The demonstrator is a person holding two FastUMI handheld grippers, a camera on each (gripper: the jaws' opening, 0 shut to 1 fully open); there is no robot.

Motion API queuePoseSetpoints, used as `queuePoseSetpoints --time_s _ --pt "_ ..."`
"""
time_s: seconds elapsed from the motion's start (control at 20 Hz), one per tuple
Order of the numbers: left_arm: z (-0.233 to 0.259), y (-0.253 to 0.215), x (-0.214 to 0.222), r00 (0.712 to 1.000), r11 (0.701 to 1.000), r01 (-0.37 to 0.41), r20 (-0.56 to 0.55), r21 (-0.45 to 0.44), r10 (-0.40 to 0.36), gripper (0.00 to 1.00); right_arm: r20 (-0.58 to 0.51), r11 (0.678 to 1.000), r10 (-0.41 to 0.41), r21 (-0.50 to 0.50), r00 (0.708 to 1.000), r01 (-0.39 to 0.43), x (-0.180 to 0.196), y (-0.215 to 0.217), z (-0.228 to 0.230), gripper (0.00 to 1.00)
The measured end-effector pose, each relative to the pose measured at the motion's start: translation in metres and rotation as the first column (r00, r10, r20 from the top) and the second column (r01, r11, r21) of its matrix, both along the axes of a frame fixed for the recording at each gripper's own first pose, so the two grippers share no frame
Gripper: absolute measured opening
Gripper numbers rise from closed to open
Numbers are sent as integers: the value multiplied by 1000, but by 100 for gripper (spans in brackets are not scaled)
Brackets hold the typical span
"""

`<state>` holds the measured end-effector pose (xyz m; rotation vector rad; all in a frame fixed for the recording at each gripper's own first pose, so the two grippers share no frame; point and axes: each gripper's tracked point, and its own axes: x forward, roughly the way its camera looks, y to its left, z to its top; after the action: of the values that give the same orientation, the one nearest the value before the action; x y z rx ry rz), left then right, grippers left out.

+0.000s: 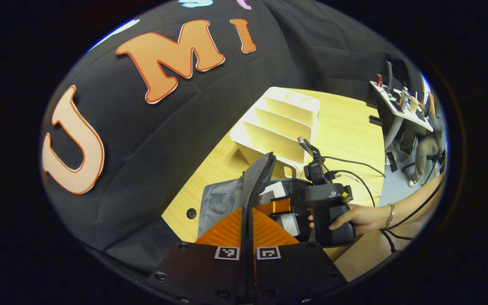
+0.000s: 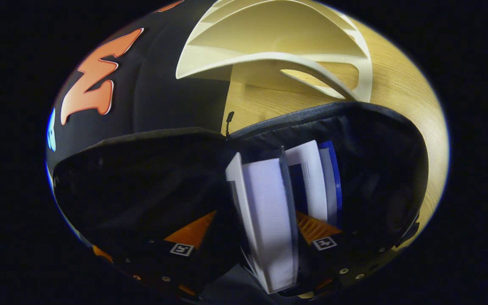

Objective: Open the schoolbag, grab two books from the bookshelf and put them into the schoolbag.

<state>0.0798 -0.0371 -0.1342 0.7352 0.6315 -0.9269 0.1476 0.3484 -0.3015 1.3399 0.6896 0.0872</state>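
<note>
- At the bottom centre of the left gripper view, the left hand-held gripper (image 1: 247, 220) was clenched on the flap of the schoolbag (image 1: 257, 176), both fingers pressed on the dark padded edge rising between them. I judged it held the mouth open for the other hand.
- To the right of it in that view, a hand (image 1: 360, 217) held the right hand-held gripper (image 1: 284, 212), pointed into the bag.
- In the right gripper view, the right hand-held gripper (image 2: 254, 241) sat low inside the schoolbag's (image 2: 354, 127) dark interior. A white book (image 2: 269, 203) stood between its fingers, with a second, blue-edged book (image 2: 318, 182) just beside it. Whether the fingers pressed on the book or had let go, I could not tell.
- The bookshelf (image 1: 280, 127) stood at centre frame in the left gripper view, just behind the bag on the desk (image 1: 345, 127); its slots looked bare, so both books seemed to be in.
- The zipped rim (image 2: 295, 118) curved close above the books; pulling back out needed a straight path, while the desk beyond lay open.
</note>
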Motion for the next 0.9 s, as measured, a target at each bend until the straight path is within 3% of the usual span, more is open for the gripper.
queuePoseSetpoints --time_s 0.1,0.35,0.55,0.7,0.9 --pt "-4 5 3 1000 1000 -15 0 -10 15 1 -21 999 30 18 999 -30 -8 2 6 98" --pt "-18 7 -2 999 999 -32 -16 -29 31 1 -52 998 64 -1 997 -64 -46 -27 13 99" --pt "-44 1 -18 995 997 -52 -86 -50 47 1 -66 1000 12 -4 998 -12 -72 -78 18 98" --pt "-61 -6 -42 987 995 -74 -147 -71 63 3 -87 996 -3 -86 996 -4 -102 -131 8 98" --pt "-81 -24 -68 967 985 -144 -223 -100 119 16 -150 968 -29 -252 988 -10 -141 -216 -16 98"
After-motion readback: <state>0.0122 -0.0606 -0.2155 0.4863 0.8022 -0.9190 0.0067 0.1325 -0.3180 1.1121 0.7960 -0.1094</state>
